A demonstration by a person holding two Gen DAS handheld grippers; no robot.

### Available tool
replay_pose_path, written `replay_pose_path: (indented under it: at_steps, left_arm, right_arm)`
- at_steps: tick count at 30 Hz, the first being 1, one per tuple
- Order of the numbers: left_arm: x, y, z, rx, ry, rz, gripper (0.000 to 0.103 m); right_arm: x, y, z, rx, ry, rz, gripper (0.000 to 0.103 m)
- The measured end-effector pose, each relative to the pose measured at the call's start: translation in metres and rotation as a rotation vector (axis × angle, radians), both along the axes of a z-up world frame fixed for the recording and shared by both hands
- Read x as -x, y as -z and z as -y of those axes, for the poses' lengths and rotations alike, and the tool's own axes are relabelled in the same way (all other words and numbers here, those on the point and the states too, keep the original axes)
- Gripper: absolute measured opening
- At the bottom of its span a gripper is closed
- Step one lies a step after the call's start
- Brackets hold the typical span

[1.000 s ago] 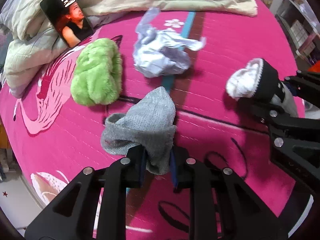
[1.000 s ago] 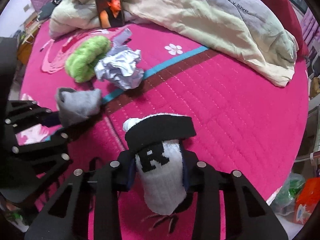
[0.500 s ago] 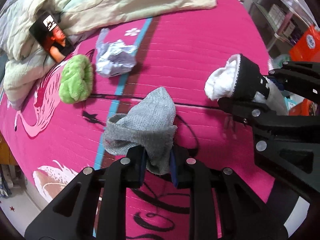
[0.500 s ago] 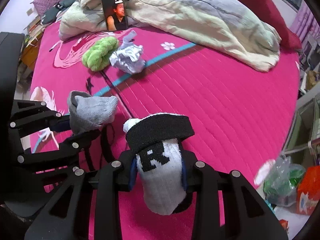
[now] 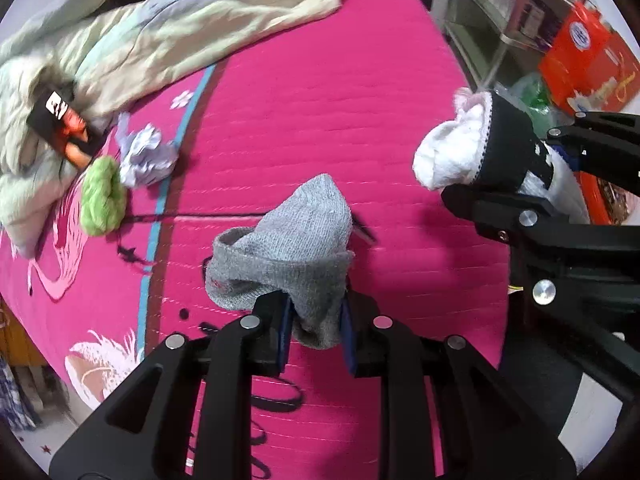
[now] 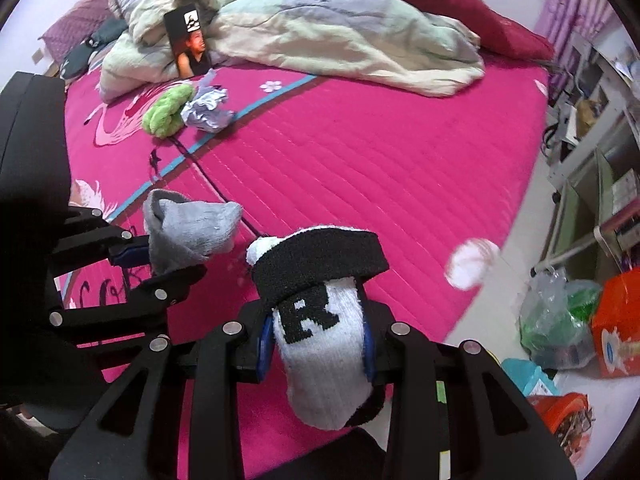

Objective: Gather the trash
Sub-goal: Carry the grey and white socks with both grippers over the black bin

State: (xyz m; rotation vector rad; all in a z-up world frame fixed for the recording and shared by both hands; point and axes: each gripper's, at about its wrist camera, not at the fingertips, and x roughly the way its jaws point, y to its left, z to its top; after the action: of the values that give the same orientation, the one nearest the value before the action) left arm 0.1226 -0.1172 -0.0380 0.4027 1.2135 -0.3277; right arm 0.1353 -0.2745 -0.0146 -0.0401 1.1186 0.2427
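Left gripper [image 5: 314, 334] clamped the grey sock [image 5: 288, 256], right gripper [image 6: 318, 350] the white sock [image 6: 320, 340]; crumpled paper [image 5: 146, 156] remained on the bed [image 5: 320, 112]

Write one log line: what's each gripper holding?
left gripper: shut on grey sock | right gripper: shut on white sock | both above pink bedcover
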Motion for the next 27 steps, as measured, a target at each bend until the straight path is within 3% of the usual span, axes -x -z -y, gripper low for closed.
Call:
replay_pose_path:
  at_steps: [27]
  left_arm:
    - [0.047, 0.017, 0.169, -0.085, 0.269, -0.016, 0.022]
  right_arm:
    - [0.119, 0.009, 0.16, -0.045, 0.332, 0.024, 0.031]
